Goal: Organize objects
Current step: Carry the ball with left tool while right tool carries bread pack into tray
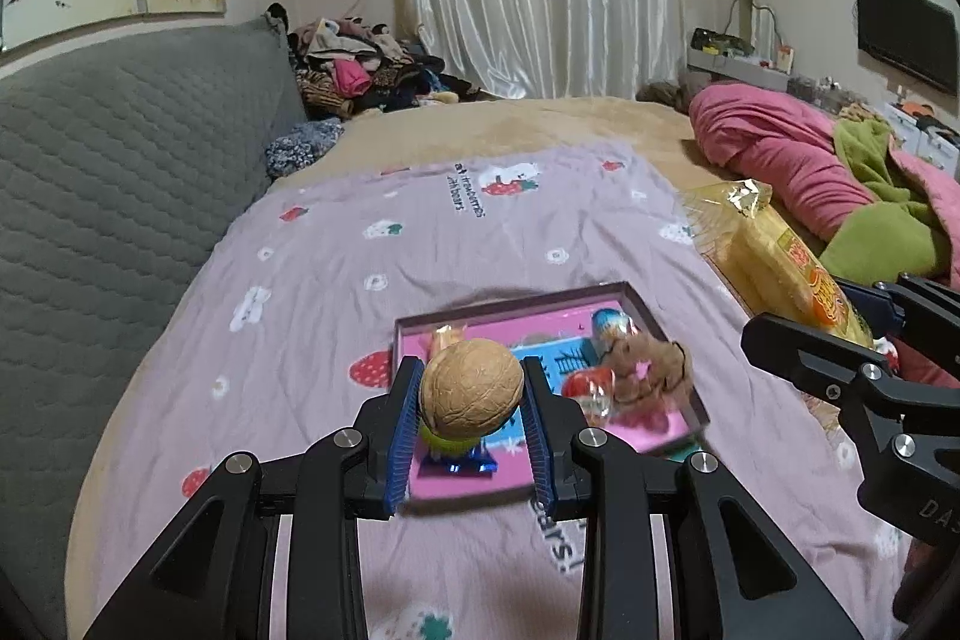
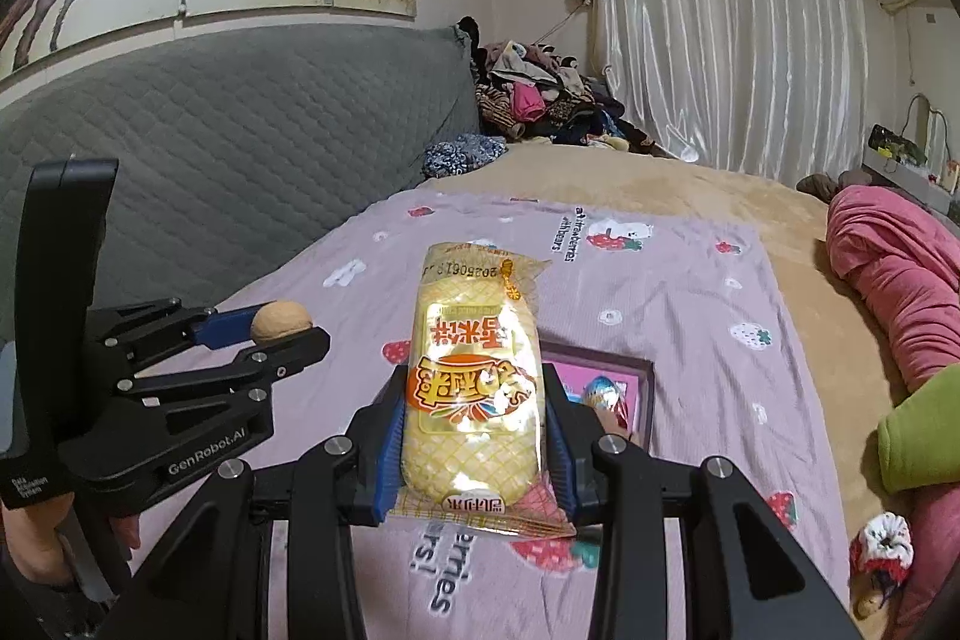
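Note:
My left gripper [image 1: 471,400] is shut on a brown walnut [image 1: 471,396] and holds it above the near end of a pink tray [image 1: 654,316] on the bed. The tray holds wrapped sweets [image 1: 591,391], a brown scrunchie [image 1: 648,361] and a green item under the walnut. My right gripper [image 2: 474,436] is shut on a yellow snack packet [image 2: 474,370], held above the sheet to the left of the tray [image 2: 645,388]. The left gripper with the walnut [image 2: 281,321] also shows in the right wrist view, at the left. The snack packet [image 1: 774,256] shows at the right in the left wrist view.
A lilac strawberry-print sheet [image 1: 456,244] covers the near part of the bed. A grey quilted headboard [image 1: 120,184] runs along the left. Pink and green bedding [image 1: 840,178] lies at the right, a pile of clothes [image 1: 366,64] at the back. A red-white knitted item [image 2: 882,544] lies near the right edge.

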The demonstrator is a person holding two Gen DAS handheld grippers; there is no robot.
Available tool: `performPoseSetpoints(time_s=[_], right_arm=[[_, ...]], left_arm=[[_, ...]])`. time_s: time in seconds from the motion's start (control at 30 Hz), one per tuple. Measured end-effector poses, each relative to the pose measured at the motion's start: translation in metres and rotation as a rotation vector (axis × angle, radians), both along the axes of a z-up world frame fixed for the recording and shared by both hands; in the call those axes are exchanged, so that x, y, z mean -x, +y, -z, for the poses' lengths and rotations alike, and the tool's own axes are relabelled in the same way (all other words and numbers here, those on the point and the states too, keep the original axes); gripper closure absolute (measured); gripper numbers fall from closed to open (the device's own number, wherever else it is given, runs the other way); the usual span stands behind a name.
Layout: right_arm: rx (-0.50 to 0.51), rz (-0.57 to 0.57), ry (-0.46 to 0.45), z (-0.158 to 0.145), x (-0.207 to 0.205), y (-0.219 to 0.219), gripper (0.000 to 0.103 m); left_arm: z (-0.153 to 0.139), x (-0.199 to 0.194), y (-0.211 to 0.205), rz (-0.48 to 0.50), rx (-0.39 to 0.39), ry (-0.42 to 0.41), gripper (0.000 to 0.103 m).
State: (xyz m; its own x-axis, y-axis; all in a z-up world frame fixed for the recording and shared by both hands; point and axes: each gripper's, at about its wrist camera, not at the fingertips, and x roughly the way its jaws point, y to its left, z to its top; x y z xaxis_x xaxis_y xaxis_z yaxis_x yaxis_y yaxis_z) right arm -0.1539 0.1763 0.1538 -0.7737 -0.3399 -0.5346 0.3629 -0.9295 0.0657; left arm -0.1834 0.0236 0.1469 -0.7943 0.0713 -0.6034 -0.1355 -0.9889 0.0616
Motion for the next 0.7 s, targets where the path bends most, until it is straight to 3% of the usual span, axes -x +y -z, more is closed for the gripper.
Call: performPoseSetpoints(time_s=[0.27,0.7], right_arm=[[0.012,0.023,-0.023,0.029,0.042,0.005,0.063],[-0.021,0.099,-0.108,0.123,0.081,0.02,0.063]], left_arm=[[0.042,0.05,0.0,-0.003,-0.049,-0.023,0.07],[0.125,0.095,0.03,0.023,-0.06,-0.075,0.07]])
